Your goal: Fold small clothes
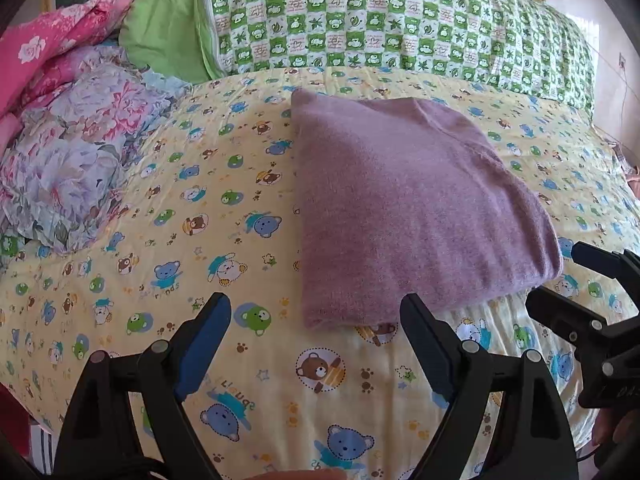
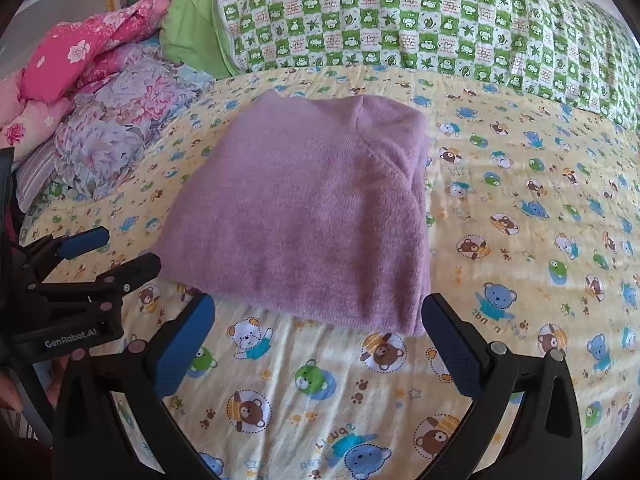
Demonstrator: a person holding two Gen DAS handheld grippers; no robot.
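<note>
- Left wrist view: the left gripper [image 1: 316,312] hangs over the bed with its two blue-padded fingers [image 1: 202,344] spread wide and nothing between them.
- Just ahead of it and a little toward its right finger lies the purple knit garment [image 1: 404,208], folded into a flat block on the yellow bear-print sheet [image 1: 224,208]; the right finger's tip overlaps the garment's near edge, and whether they touch cannot be told.
- Far to the right of this tool, the right gripper [image 1: 552,276] shows at the frame's edge, close to the garment's near right corner.
- Ahead and left sits a heap of pink and lilac floral bedding [image 1: 76,132]; straight ahead, past the garment, lies a green checked quilt [image 1: 400,20].
- Right wrist view: the right gripper [image 2: 318,312] is likewise released, its fingers wide apart and empty.
- The folded garment [image 2: 304,208] lies directly in front of it, its near edge just beyond both fingertips, apart from them.
- To this tool's left the left gripper [image 2: 116,252] shows, also parted, beside the garment's near left corner.
- The floral bedding [image 2: 104,120] is ahead and left, the green quilt [image 2: 440,20] ahead across the bed.
</note>
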